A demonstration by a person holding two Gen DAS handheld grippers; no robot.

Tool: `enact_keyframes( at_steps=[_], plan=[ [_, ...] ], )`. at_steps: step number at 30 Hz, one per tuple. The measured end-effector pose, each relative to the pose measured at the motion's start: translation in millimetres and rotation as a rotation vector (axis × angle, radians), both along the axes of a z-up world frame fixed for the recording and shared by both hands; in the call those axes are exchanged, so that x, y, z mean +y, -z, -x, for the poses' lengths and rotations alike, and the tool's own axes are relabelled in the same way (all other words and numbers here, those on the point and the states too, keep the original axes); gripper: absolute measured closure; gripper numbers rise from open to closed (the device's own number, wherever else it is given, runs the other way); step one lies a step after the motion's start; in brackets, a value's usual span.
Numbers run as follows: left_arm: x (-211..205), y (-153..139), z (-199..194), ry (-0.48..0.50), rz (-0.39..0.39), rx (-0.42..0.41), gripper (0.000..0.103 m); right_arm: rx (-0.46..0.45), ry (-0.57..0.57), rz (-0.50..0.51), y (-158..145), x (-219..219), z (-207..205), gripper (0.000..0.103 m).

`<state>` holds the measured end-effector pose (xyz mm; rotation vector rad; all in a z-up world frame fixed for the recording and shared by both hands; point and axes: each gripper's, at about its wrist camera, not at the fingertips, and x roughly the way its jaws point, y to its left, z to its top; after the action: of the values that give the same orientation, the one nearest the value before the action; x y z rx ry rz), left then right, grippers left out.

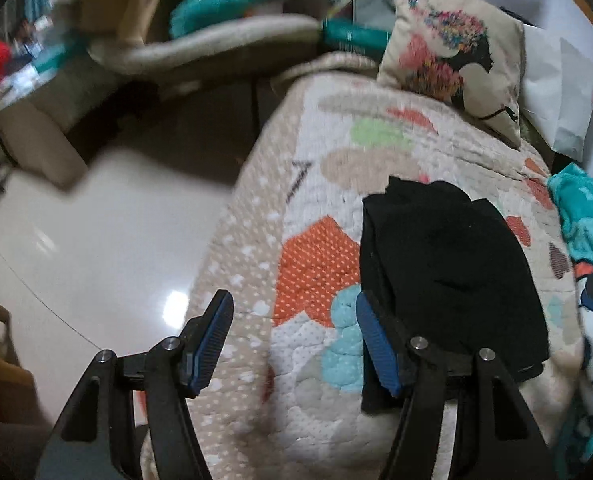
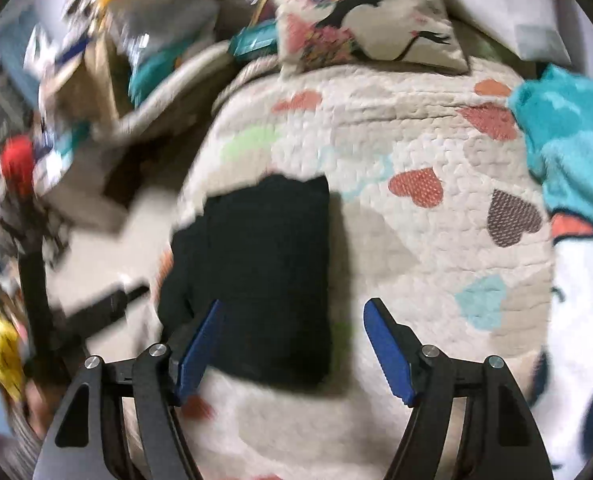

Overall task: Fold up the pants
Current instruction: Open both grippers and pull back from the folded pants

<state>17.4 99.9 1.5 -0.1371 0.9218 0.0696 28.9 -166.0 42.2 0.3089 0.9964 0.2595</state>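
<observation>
Black pants [image 1: 452, 268] lie folded into a compact rectangle on a heart-patterned quilt [image 1: 320, 152]. In the right wrist view the pants [image 2: 256, 272] sit left of centre on the quilt [image 2: 416, 240]. My left gripper [image 1: 294, 308] is open and empty, above the quilt's left edge, its right finger just beside the pants' left side. My right gripper [image 2: 292, 312] is open and empty, hovering over the pants' near right corner. The left gripper also shows as a dark blurred shape at the left of the right wrist view [image 2: 96, 308].
A printed cushion [image 1: 452, 52] lies at the quilt's far end, also in the right wrist view [image 2: 360, 16]. A teal blanket [image 2: 568, 136] lies on the right. Shiny floor [image 1: 88, 248] drops off to the left. Cluttered furniture and boxes [image 1: 104, 4] stand beyond.
</observation>
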Motion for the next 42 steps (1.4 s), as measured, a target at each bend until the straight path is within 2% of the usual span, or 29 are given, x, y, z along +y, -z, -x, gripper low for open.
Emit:
enact_keyframes(
  at_steps=[1, 3, 8, 13, 26, 42],
  plan=[
    [-5.9, -4.1, 6.2, 0.0, -0.049, -0.026, 0.039, -0.016, 0.017, -0.026, 3.3, -0.6, 2.7, 0.025],
    [-14.0, -8.0, 13.1, -0.001, -0.091, -0.046, 0.038, -0.04, 0.021, -0.026, 11.6, 3.4, 11.0, 0.025],
    [-29.5, -20.8, 33.0, -0.002, -0.11, -0.063, 0.033, -0.067, -0.033, 0.091, 23.9, 20.7, 27.2, 0.026],
    [-42.3, -23.2, 41.8, 0.026, -0.143, -0.044, 0.033, -0.106, -0.044, 0.105, 21.0, 24.1, 36.8, 0.025],
    [-46.7, -21.9, 44.6, 0.05, -0.125, -0.048, 0.033, -0.083, -0.033, 0.118, 31.3, 21.4, 36.3, 0.025],
    [-45.6, -8.0, 36.9, 0.057, -0.108, -0.006, 0.033, -0.047, -0.033, 0.114, 43.6, 20.4, 29.4, 0.025]
  ],
)
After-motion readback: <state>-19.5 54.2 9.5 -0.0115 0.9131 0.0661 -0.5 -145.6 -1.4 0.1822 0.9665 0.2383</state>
